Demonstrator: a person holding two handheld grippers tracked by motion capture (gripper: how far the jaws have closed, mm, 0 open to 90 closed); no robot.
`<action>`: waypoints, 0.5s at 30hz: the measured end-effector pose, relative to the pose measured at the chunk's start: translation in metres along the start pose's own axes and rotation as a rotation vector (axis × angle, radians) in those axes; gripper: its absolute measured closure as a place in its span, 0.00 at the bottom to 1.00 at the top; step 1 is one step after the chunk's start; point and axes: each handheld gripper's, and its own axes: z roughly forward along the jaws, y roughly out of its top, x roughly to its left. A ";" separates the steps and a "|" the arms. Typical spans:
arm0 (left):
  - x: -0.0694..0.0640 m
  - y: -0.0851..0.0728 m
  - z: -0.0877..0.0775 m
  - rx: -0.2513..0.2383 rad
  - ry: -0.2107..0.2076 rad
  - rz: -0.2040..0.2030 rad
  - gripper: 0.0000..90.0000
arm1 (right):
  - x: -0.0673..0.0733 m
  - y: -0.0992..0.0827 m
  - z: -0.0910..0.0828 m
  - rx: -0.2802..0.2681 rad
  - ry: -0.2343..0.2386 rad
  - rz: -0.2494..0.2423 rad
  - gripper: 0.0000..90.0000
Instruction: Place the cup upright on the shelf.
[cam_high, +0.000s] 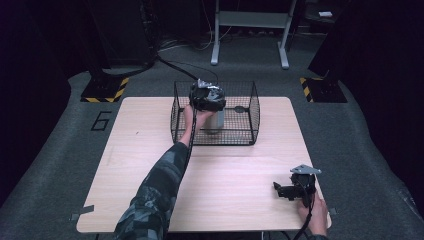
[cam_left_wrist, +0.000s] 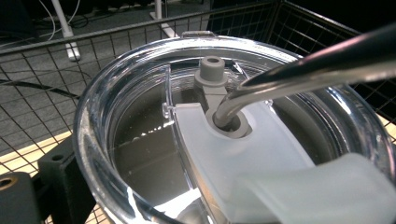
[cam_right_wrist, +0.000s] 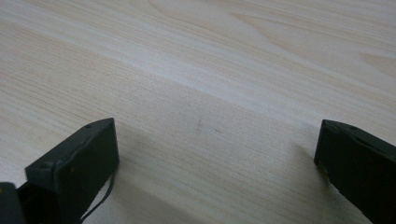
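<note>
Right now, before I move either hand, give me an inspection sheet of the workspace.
Surface: pale wooden table, bare in front.
Job's things: metal tumbler with clear lid and bent metal straw, standing inside the black wire basket.
Clutter: nothing seen.
Tongs: left tongs over the tumbler, grip cannot be judged; right tongs open, low over bare table.
Cables: one trails from each gripper.
Surroundings: grey carpet, hazard-striped stand bases.
</note>
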 end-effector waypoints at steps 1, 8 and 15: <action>-0.001 0.000 0.001 0.004 0.006 0.004 0.04 | 0.000 0.000 0.000 0.000 0.000 0.001 0.00; -0.007 -0.003 0.007 0.027 0.008 0.025 0.04 | 0.000 0.000 0.000 -0.001 0.000 -0.005 0.00; -0.009 -0.006 0.009 0.038 0.003 0.057 0.04 | 0.000 0.000 0.000 -0.001 0.000 -0.004 0.00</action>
